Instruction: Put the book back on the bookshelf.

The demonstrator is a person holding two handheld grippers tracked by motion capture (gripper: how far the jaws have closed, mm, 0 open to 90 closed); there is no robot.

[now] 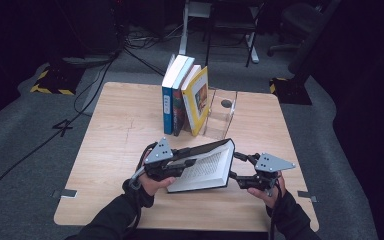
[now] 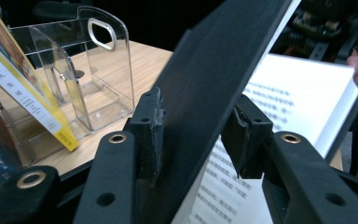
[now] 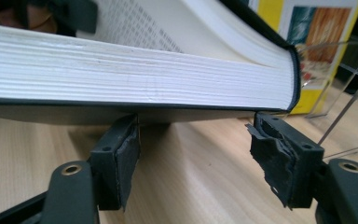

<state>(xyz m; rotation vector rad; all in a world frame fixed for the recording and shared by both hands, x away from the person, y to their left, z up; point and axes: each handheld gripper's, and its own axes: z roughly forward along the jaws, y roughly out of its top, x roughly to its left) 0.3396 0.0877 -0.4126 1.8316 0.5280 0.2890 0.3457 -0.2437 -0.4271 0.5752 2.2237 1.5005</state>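
The open book [image 1: 207, 167] sits near the table's [image 1: 115, 150] front edge. Left gripper [image 1: 172, 167] is clamped on its raised black cover. Right gripper [image 1: 237, 177] hangs open under the page block, pads gripping nothing. Just behind: standing books [image 1: 185, 97] and a clear bookend [image 1: 222, 115].

bare table [image 1: 110, 150] left, upright books [image 1: 182, 97] blocking behind

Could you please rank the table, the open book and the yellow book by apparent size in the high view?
1. Table
2. Open book
3. Yellow book, though it stands farther off and partly edge-on, so this is unsure.
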